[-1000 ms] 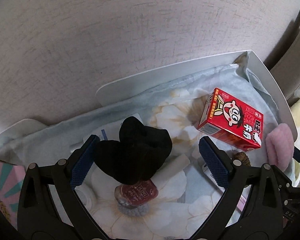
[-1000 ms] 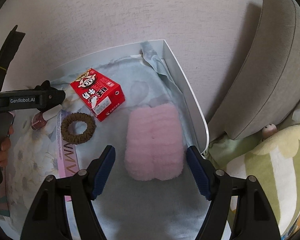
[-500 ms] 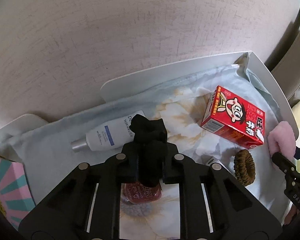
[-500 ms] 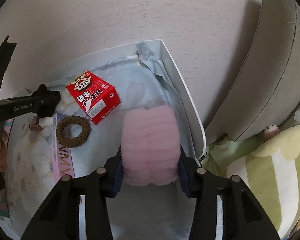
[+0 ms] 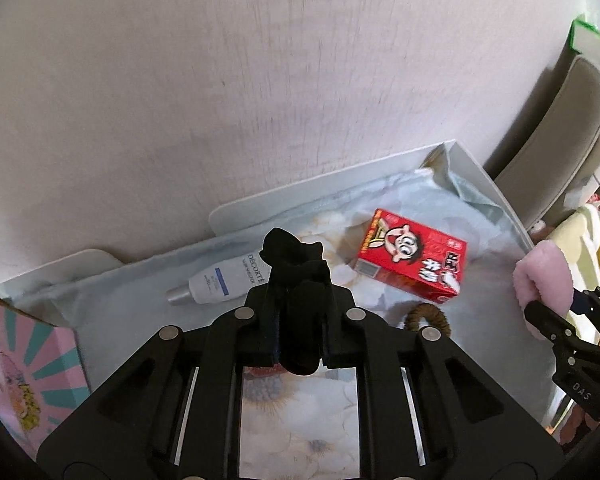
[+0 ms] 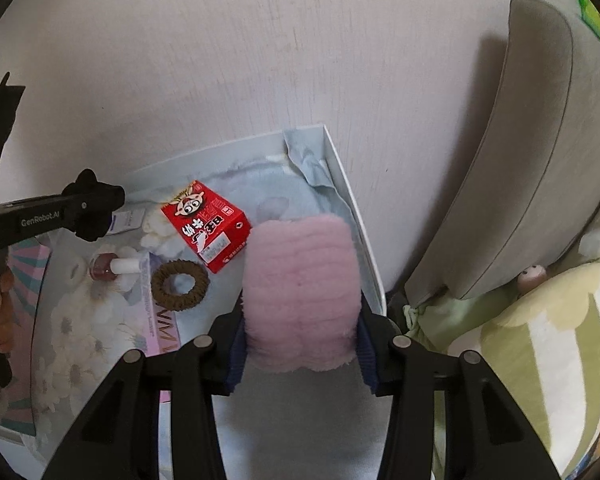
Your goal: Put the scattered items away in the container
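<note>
My left gripper [image 5: 296, 336] is shut on a black cloth item [image 5: 292, 256] and holds it above the cloth-lined white tray [image 5: 340, 184]. My right gripper [image 6: 300, 344] is shut on a fluffy pink item [image 6: 300, 280], lifted over the tray's right side; the pink item also shows in the left wrist view [image 5: 544, 284]. On the cloth lie a red milk carton [image 5: 416, 256], a brown hair tie [image 6: 180, 285], a white tube [image 5: 220, 280] and a nail polish bottle [image 6: 108, 268].
A pink striped box [image 5: 24, 376] stands at the tray's left. A pink flat pack [image 6: 160, 332] lies near the hair tie. A grey cushion [image 6: 512, 160] and a striped green pillow [image 6: 540, 360] sit right of the tray. A wall is behind.
Both grippers closed from open: the left on the black cloth item, the right on the pink fluffy item. Both then lifted their items off the cloth, uncovering the white tube.
</note>
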`<control>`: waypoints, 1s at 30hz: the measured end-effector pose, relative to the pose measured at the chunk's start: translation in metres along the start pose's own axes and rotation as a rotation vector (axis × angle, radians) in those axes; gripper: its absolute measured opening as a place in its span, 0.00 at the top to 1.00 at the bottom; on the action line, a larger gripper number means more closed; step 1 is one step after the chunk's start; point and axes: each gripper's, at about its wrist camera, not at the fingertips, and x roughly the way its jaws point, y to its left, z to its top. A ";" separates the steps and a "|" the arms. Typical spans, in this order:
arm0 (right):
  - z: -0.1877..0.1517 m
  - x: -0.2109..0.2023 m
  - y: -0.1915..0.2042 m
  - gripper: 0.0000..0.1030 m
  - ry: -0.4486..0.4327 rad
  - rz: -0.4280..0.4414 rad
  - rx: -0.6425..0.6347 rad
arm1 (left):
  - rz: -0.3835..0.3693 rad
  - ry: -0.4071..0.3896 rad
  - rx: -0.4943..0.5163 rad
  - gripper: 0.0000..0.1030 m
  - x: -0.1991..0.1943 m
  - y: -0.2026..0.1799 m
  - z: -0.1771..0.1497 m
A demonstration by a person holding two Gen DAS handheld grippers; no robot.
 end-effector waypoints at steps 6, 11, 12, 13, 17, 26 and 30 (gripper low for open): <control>0.005 -0.010 -0.006 0.59 -0.013 0.047 -0.001 | -0.018 -0.014 0.002 0.89 -0.015 0.021 0.006; 0.007 -0.013 -0.014 0.59 -0.011 0.074 0.044 | -0.029 -0.013 0.000 0.89 -0.022 0.029 0.003; 0.007 -0.013 -0.015 0.59 -0.010 0.073 0.048 | -0.030 -0.013 0.002 0.89 -0.018 0.028 0.003; 0.007 -0.013 -0.016 0.59 -0.008 0.074 0.052 | -0.030 -0.012 0.003 0.89 -0.018 0.028 0.002; 0.010 -0.018 -0.021 0.59 -0.019 0.044 0.052 | -0.033 -0.013 0.008 0.88 -0.010 0.015 0.004; 0.027 -0.043 -0.021 0.59 -0.052 0.029 0.010 | -0.051 -0.046 0.000 0.88 -0.041 0.013 0.010; 0.041 -0.067 -0.008 0.59 -0.080 0.038 -0.025 | -0.055 -0.078 -0.015 0.88 -0.078 0.018 0.012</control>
